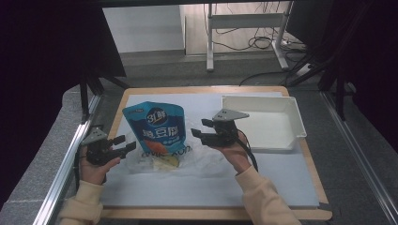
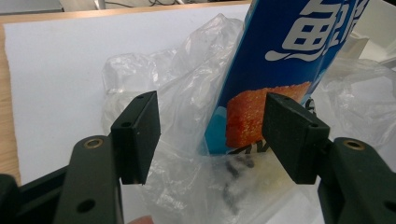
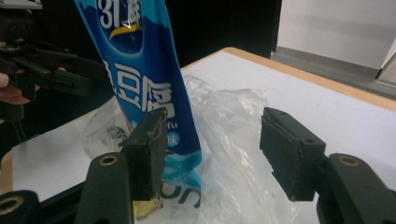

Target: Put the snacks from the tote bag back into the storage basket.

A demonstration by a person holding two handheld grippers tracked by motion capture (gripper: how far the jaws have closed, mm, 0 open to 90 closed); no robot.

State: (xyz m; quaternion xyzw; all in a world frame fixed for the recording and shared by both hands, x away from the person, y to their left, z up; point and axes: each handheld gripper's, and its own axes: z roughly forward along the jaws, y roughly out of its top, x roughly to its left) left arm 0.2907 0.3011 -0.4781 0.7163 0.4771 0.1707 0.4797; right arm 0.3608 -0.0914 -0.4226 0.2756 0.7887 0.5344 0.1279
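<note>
The work in hand looked like getting the blue snack pouch into the clear plastic bag that lay crumpled on the white mat. The pouch stood upright at the middle of the mat with its lower end sunk in the bag's folds. To do the step well, the bag's mouth probably needed to be pinched on a single layer and drawn up around the pouch, while the other tool steadied the pouch low down so it did not tip.

At the left, the left gripper sat just beside the bag's left edge, its 2 jaws wide apart and clamped on nothing. In the left gripper view the film and the pouch's lower corner lay between the pads, apart from both as far as could be told.

Right of the pouch, the right gripper also had its jaws spread, holding nothing. In its own view the left pad stood just beside the pouch; whether it touched could not be told.

Further right stood a white tray.
</note>
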